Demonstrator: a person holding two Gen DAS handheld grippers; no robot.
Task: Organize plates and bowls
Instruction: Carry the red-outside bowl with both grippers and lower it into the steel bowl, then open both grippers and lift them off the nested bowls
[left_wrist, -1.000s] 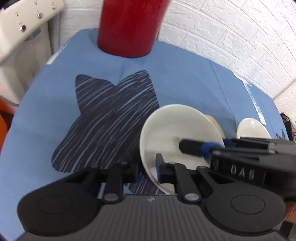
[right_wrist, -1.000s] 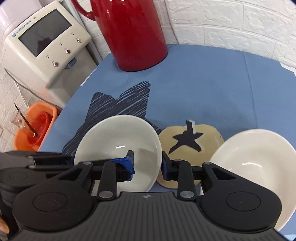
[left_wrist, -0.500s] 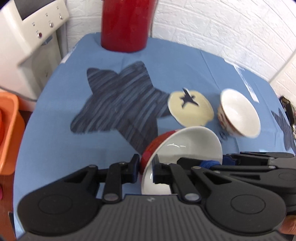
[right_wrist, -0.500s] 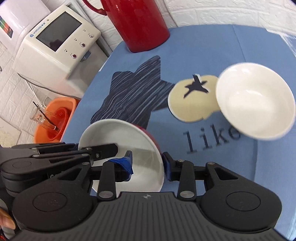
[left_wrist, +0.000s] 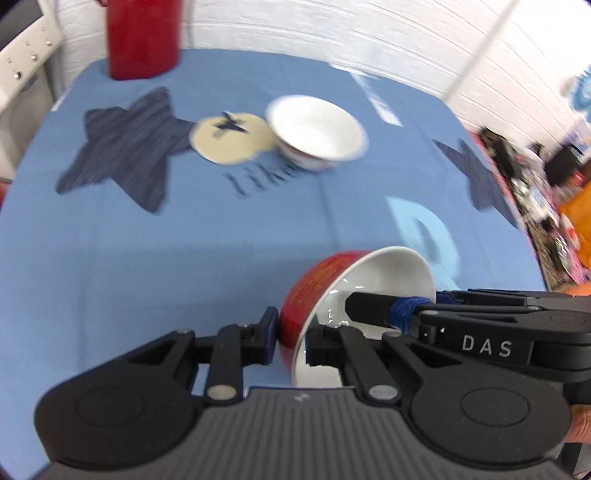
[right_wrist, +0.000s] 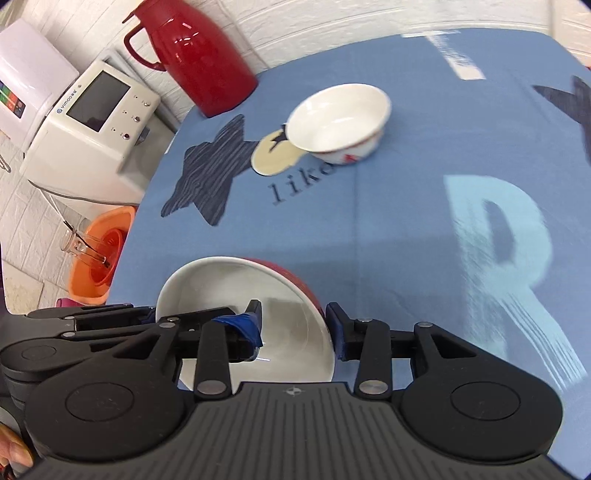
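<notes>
Red-and-white bowl (left_wrist: 325, 291) held tilted above the near edge of the table, gripped from two sides; left gripper (left_wrist: 291, 332) pinched on the rim, one finger pressed to the red outer wall, the other inside against the white; right gripper (right_wrist: 293, 325) likewise clamped on the same rim, its blue-taped finger (right_wrist: 247, 325) inside the bowl, the other finger on the red outside. Part of a hand (right_wrist: 14, 448) visible at the lower left corner of the right wrist view.

Below and beyond, blue tablecloth (right_wrist: 369, 206) printed with a pale letter R, dark striped stars, a cream circle and the word "like"; second bowl (right_wrist: 340, 122) resting farther back, upright, white inside, red marks on its outer wall, overlapping the edge of the cream circle; blurred in both views. At the far edge, red thermos jug (right_wrist: 199, 55) standing on the cloth; off the table to the left, white machine with a screen (right_wrist: 92, 122), orange bucket (right_wrist: 99, 254) on the floor, white brick wall (left_wrist: 332, 33) behind.

Held bowl glossy, glazed red outside, plain white within.
</notes>
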